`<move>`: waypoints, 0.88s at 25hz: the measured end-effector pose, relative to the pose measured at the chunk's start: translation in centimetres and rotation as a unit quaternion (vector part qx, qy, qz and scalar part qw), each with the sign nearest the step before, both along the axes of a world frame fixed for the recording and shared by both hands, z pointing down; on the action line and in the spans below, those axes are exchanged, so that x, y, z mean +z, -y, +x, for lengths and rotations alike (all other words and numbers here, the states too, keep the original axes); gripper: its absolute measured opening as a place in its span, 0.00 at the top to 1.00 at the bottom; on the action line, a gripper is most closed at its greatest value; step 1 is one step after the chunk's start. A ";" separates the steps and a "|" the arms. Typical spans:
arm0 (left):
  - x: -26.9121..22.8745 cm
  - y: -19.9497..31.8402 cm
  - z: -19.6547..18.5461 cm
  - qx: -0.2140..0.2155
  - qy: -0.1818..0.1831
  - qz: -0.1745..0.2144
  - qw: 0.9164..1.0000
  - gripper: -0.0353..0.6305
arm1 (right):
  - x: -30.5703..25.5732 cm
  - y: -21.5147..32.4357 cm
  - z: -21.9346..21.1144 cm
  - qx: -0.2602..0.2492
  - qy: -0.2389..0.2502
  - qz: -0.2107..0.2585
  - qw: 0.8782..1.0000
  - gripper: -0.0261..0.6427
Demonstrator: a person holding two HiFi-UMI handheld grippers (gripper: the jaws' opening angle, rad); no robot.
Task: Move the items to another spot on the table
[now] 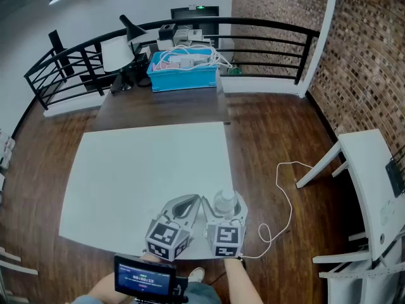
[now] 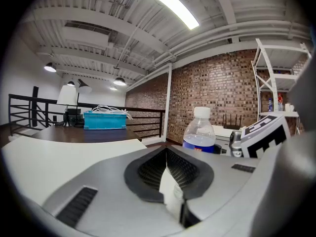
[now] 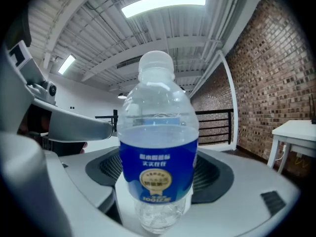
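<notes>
- Right gripper view: the bottle [image 3: 157, 147] stands upright on the table [image 1: 139, 176], dead centre between the spread fingers [image 3: 219, 174] of the right gripper [image 3: 158, 191], which is nearest.
- The left gripper [image 2: 168, 174] sits beside it, fingers together.

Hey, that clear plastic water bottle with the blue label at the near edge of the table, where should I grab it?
Grip the clear plastic water bottle across its blue label, coming in level from the near edge of the white table. It stands upright, and the labelled body is straight-sided and widest, while the shoulder and white cap narrow.
</notes>
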State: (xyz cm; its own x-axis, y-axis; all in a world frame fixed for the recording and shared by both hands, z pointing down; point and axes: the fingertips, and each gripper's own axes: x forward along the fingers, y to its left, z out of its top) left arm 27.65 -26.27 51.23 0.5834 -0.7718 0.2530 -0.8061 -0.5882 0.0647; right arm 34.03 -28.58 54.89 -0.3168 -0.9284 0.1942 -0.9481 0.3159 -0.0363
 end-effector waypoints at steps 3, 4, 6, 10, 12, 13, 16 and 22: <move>0.1 -0.1 -0.1 -0.001 0.002 0.001 1.000 0.93 | 0.1 -0.2 0.0 -0.001 -0.005 -0.003 1.000 0.35; 0.1 -0.2 -0.1 -0.001 0.002 0.001 1.000 0.93 | 0.1 -0.2 0.2 0.002 -0.007 -0.001 1.000 0.35; 0.0 -0.4 -0.2 -0.003 0.002 0.002 1.000 0.93 | -0.1 -0.4 0.5 0.007 -0.006 0.003 1.000 0.35; -0.1 -0.6 -0.2 -0.001 0.000 0.005 1.000 0.93 | -0.7 -0.7 0.8 0.013 -0.006 0.008 1.000 0.35; -0.6 -0.8 -0.1 0.003 -0.001 0.008 1.000 0.93 | -1.0 -0.9 1.0 0.018 -0.007 0.010 1.000 0.35; -0.8 -0.8 -0.1 0.004 -0.002 0.010 1.000 0.93 | -1.2 -1.0 1.1 0.021 -0.006 0.010 1.000 0.35; -1.3 -1.2 -0.2 0.005 -0.006 0.013 1.000 0.93 | -1.8 -1.6 1.2 0.028 -0.006 0.012 1.000 0.35; -2.4 -2.4 -0.3 0.020 -0.005 0.019 1.000 0.93 | -3.3 -2.8 1.4 0.042 -0.011 0.018 0.999 0.35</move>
State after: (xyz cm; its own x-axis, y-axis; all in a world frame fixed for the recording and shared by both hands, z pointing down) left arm 27.32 -23.92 48.84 0.6163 -0.7565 0.2188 -0.7814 -0.6221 0.0498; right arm 35.44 -25.83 51.62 -0.2336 -0.9581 0.1659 -0.9718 0.2359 -0.0061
